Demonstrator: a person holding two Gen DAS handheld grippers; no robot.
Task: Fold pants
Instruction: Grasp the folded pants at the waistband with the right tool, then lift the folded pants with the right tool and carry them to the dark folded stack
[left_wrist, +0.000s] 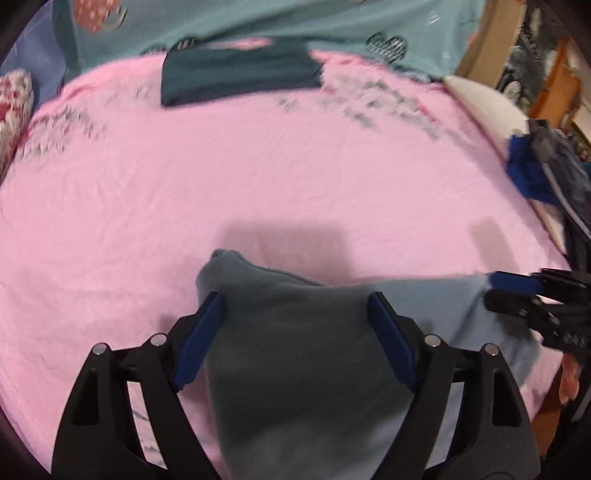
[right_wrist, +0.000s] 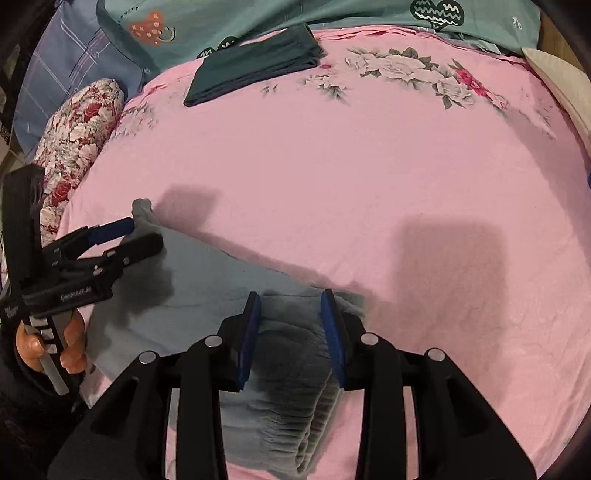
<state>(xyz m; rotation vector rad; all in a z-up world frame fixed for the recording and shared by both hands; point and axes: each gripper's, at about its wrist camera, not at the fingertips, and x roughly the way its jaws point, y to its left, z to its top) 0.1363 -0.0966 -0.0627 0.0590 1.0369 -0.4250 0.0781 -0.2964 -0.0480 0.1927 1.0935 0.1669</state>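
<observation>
Grey-blue pants lie at the near edge of a pink bedsheet. In the left wrist view my left gripper stands open, its blue pads on either side of a raised fold of the pants. My right gripper shows at the right, at the pants' other end. In the right wrist view my right gripper is partly closed around the gathered elastic waistband. My left gripper shows at the left, over the pants' corner.
A folded dark teal garment lies at the far side of the bed. A floral pillow and a blue pillow sit at the left. A teal blanket lies behind. Dark clothes pile at the bed's right edge.
</observation>
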